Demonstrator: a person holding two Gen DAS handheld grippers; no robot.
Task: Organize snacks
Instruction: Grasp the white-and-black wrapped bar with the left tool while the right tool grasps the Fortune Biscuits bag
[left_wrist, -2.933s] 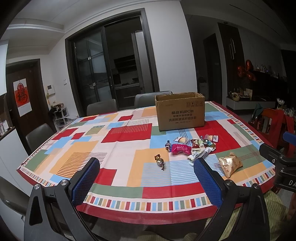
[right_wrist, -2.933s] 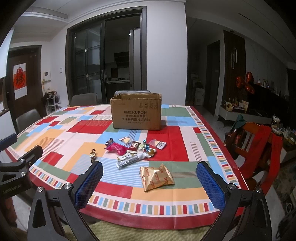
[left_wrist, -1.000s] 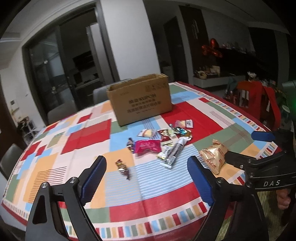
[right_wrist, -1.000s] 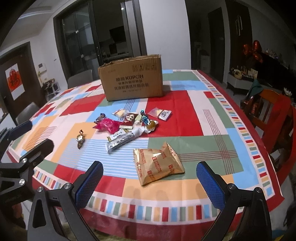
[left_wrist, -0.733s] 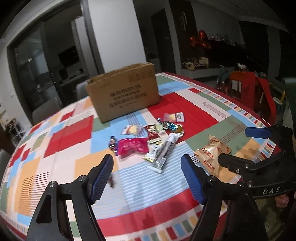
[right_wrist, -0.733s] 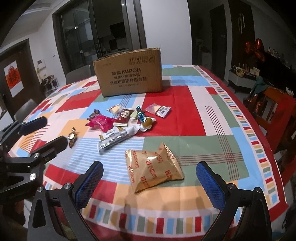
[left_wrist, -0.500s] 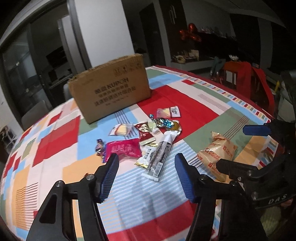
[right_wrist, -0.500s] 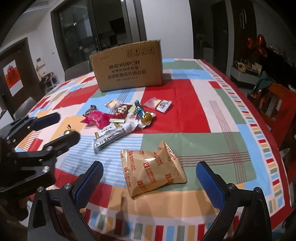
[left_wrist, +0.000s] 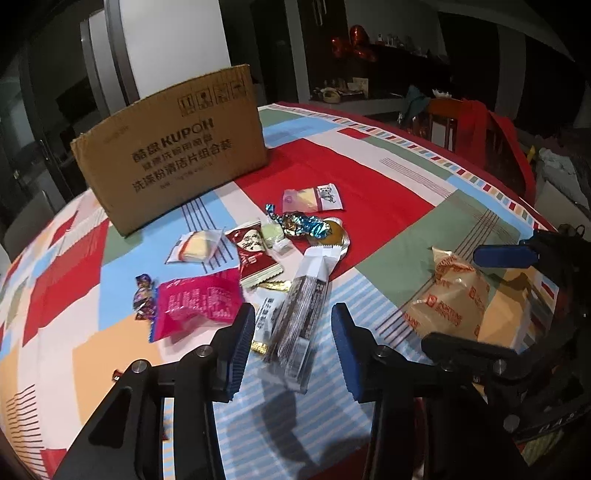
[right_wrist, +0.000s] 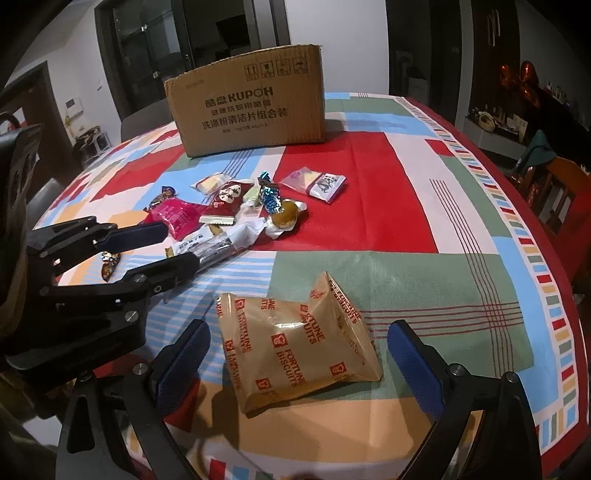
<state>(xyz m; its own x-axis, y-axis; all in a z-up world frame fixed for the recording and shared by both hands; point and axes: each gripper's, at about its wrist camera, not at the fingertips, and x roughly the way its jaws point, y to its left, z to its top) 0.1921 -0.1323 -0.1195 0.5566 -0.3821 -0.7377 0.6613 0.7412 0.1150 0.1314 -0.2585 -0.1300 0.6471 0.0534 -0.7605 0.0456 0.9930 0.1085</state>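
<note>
Several snack packets lie on the patterned tablecloth (left_wrist: 388, 192) in front of a brown cardboard box (left_wrist: 173, 147). My left gripper (left_wrist: 293, 347) is open, its fingers on either side of a long clear-wrapped bar (left_wrist: 301, 314), not touching it. It shows in the right wrist view (right_wrist: 155, 251) around the same bar (right_wrist: 207, 253). My right gripper (right_wrist: 297, 365) is open wide around a gold Fortune Biscuits bag (right_wrist: 295, 336), which also shows in the left wrist view (left_wrist: 450, 299). A pink packet (left_wrist: 195, 302) lies left of the bar.
The box (right_wrist: 251, 99) stands at the back of the table. Small candies and packets (right_wrist: 258, 195) lie between it and the bar. A wooden chair with red cloth (left_wrist: 480, 129) stands at the right table edge. A grey chair (right_wrist: 144, 118) stands behind the table.
Both grippers have moved forward and down toward the snacks. The left gripper's fingers have narrowed around the long bar. The right gripper now straddles the gold bag.
</note>
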